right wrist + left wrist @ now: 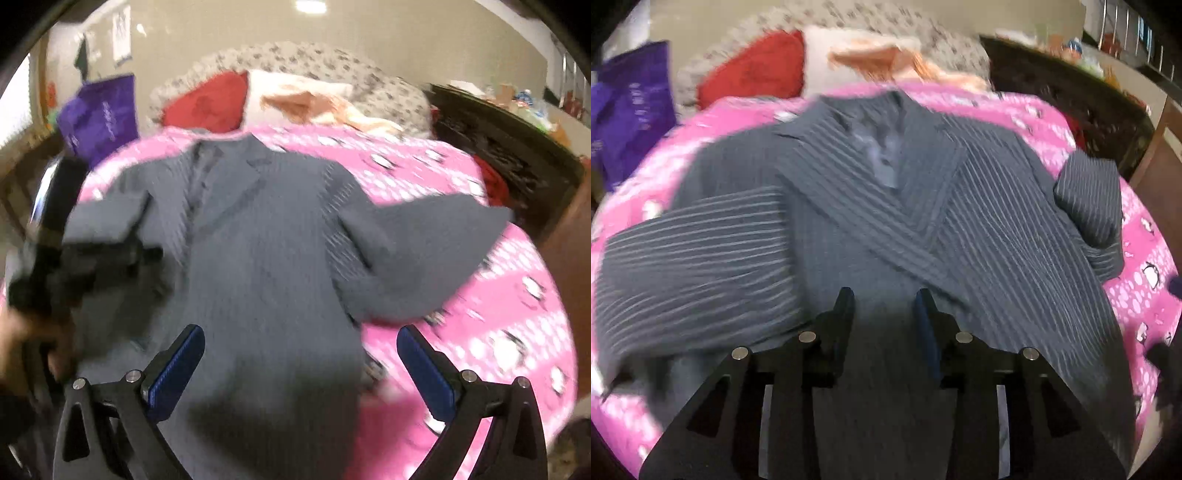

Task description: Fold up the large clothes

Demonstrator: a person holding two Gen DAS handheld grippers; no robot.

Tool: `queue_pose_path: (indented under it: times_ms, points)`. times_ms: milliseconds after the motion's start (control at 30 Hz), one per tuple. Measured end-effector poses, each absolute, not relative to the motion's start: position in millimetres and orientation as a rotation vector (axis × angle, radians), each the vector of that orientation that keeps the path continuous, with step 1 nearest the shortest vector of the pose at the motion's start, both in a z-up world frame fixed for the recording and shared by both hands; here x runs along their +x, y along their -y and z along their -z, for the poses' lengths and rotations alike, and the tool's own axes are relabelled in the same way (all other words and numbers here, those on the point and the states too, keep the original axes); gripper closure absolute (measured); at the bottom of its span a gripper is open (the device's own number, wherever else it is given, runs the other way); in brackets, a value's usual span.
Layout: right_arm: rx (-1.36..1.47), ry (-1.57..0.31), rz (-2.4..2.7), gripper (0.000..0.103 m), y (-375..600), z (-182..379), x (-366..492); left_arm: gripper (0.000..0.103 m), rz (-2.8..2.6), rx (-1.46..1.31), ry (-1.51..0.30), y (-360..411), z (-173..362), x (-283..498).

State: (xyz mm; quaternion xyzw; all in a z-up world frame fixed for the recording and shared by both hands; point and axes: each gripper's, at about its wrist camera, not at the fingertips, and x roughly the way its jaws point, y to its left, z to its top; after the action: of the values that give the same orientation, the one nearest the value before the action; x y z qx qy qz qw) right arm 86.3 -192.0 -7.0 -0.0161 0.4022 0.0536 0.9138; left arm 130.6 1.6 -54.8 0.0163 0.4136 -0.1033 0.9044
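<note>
A dark grey pinstriped suit jacket (886,221) lies face up on a pink patterned bed cover (1137,295), collar at the far end. Its left sleeve (694,266) is folded across the body and its right sleeve cuff (1089,195) is turned in. My left gripper (884,299) hovers over the jacket's lower front, jaws partly apart with nothing between them. In the right wrist view the jacket (266,258) spreads with one sleeve (424,251) out to the right. My right gripper (301,343) is wide open above the hem. The left gripper (74,258) shows blurred at the left.
At the head of the bed lie a red cushion (753,70), a white and orange pillow (882,55) and a grey patterned pillow (295,59). A purple bag (631,107) stands at the left. A dark carved bed frame (1071,96) runs along the right side.
</note>
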Motion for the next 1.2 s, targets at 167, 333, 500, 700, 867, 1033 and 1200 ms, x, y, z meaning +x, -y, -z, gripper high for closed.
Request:
queue_pose_path:
  times_ms: [167,333,500,700,867,1033,1200]
  points:
    - [0.076,-0.808,-0.304,0.027,154.7,7.2,128.5,0.044,-0.053,0.028,-0.779,-63.6,69.5,86.6]
    - [0.112,-0.876,-0.492,0.048,98.3,35.4,169.2,0.044,-0.157,-0.120,-0.829,-112.3,92.3,58.7]
    - [0.138,-0.920,-0.616,0.049,50.1,53.0,198.7,0.028,-0.299,-0.095,-0.862,-111.5,98.1,51.9]
    - [0.241,-1.045,-0.722,0.044,15.2,86.0,236.3,0.026,-0.315,-0.105,-0.861,-116.5,102.5,50.8]
    - [0.332,-1.053,-0.842,0.043,-0.4,89.2,252.1,0.026,-0.323,-0.106,-0.857,-116.7,106.8,52.0]
    - [0.384,-1.070,-0.883,0.094,-16.5,91.7,258.8,0.026,-0.330,-0.095,-0.856,-116.1,107.1,55.1]
    - [0.370,-0.959,-0.856,0.097,24.8,48.0,238.7,0.026,-0.334,-0.089,-0.854,-114.8,106.9,55.2]
